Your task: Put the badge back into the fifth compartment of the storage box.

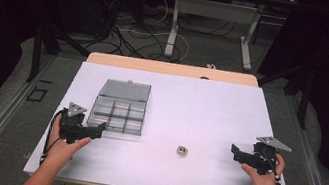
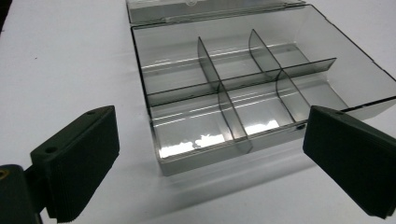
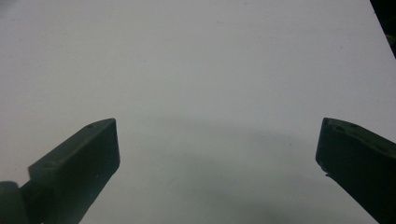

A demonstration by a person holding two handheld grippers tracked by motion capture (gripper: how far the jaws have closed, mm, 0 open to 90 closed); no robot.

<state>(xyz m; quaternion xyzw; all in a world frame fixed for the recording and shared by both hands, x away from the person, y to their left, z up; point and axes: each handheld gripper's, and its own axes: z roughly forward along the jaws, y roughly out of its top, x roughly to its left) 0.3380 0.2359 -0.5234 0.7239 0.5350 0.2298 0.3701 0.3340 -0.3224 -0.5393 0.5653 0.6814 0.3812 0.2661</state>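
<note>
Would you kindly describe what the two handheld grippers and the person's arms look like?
Both the left gripper and the right gripper are black, each topped by a grey three-cornered plate and trailing a black cable. Their jaws are broad, flat black blocks with finely ribbed inner faces and small screw holes. The forearms are bare, with no sleeves.

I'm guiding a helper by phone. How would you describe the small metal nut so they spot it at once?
Find the white table. Right of the clear divided box, toward the near edge, lies the nut. It is the lone small shiny piece, apart from the box.

Lab or workshop, white-topped table (image 1: 210,110), loose cables (image 1: 126,35) on grey floor, metal-legged desk (image 1: 212,34) behind
</note>
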